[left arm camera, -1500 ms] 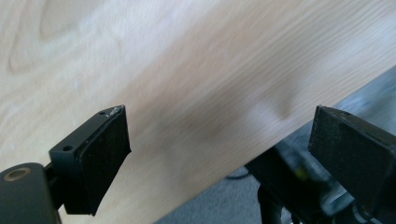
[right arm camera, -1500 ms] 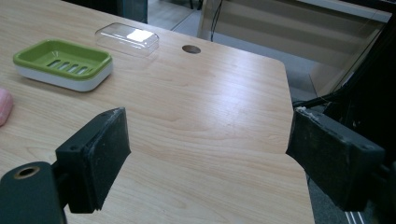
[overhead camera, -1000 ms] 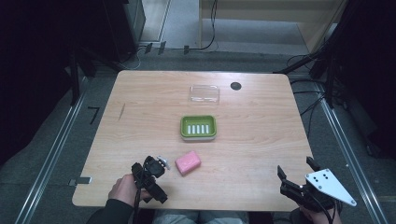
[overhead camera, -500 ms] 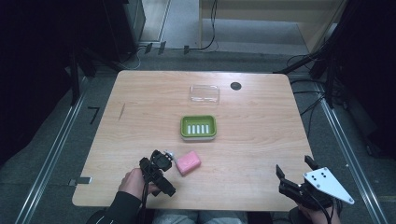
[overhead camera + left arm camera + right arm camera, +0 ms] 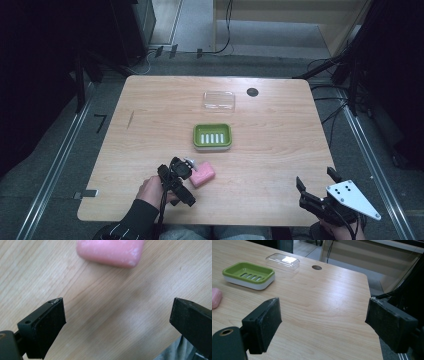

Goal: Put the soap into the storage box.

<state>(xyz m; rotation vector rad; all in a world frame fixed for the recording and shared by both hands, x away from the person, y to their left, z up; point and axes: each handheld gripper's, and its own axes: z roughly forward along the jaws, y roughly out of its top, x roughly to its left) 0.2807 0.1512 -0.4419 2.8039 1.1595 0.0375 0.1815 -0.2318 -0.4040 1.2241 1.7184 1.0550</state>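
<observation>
The wooden table is my working surface, and I take the green soap dish as my landmark. It sits near the table's middle, slotted tray up, with nothing in it. Beyond the dish, toward the far edge, lies the clear lid, apart from it and beside a dark round hole.

The pink soap bar lies flat on the wood on my side of the dish, slightly to its left, well short of it and not touching it.

My left gripper sits just beside the bar; its own view shows the jaws spread wide with bare wood between them and the bar just ahead, ungrasped. My right gripper hangs at the near right corner, far from the dish, jaws also wide apart and holding nothing.

Assessment: nothing is accomplished yet. Gripping the bar, seating it in the dish and, presumably, fitting the lid all remain.
</observation>
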